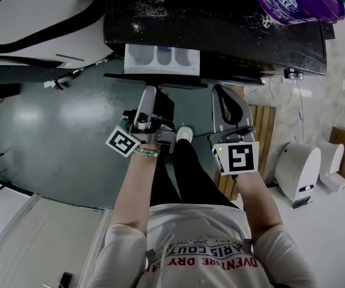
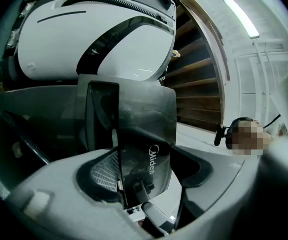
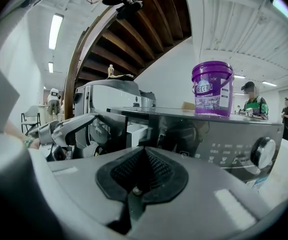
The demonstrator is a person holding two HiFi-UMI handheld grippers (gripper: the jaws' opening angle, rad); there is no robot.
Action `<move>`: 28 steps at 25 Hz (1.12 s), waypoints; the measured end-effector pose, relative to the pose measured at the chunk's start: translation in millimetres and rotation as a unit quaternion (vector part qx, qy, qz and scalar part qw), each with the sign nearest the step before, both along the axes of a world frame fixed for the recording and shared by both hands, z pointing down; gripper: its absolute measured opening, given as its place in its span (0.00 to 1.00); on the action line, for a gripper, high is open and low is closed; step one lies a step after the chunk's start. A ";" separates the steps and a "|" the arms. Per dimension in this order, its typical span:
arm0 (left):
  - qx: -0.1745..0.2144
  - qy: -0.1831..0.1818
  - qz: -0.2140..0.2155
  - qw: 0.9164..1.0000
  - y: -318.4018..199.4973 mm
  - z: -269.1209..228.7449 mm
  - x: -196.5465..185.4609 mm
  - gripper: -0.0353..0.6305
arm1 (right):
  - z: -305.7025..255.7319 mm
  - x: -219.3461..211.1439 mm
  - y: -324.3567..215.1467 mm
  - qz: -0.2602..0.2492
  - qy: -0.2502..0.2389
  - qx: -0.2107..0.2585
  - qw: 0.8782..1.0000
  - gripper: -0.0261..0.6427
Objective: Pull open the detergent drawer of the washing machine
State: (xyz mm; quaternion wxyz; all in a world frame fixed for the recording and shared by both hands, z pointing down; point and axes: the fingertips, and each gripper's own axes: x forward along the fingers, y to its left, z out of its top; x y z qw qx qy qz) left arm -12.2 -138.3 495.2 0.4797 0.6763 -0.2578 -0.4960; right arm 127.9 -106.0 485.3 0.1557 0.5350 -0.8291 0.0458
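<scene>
left gripper [image 1: 150,92] clamped on drawer [image 1: 163,57] front | drawer slides straight out from washer [image 1: 220,23] | right gripper [image 1: 226,95] closed, empty, beside drawer

Dim, cool, greyish light throughout — the head view looks flat, with a soft sheen on the floor [image 1: 70,110]. Ceiling tube lamps [image 3: 55,30] glare in both gripper views, which bulge strongly towards dark, blurred rims. The glossy drawer front [image 2: 144,129] carries faint reflections.
</scene>
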 end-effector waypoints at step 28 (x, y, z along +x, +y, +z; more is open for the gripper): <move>0.009 0.005 -0.006 1.000 78.8 2.3 -11.2 0.54 | -12.9 -10.8 40.4 -0.024 -0.010 -0.002 1.000 0.04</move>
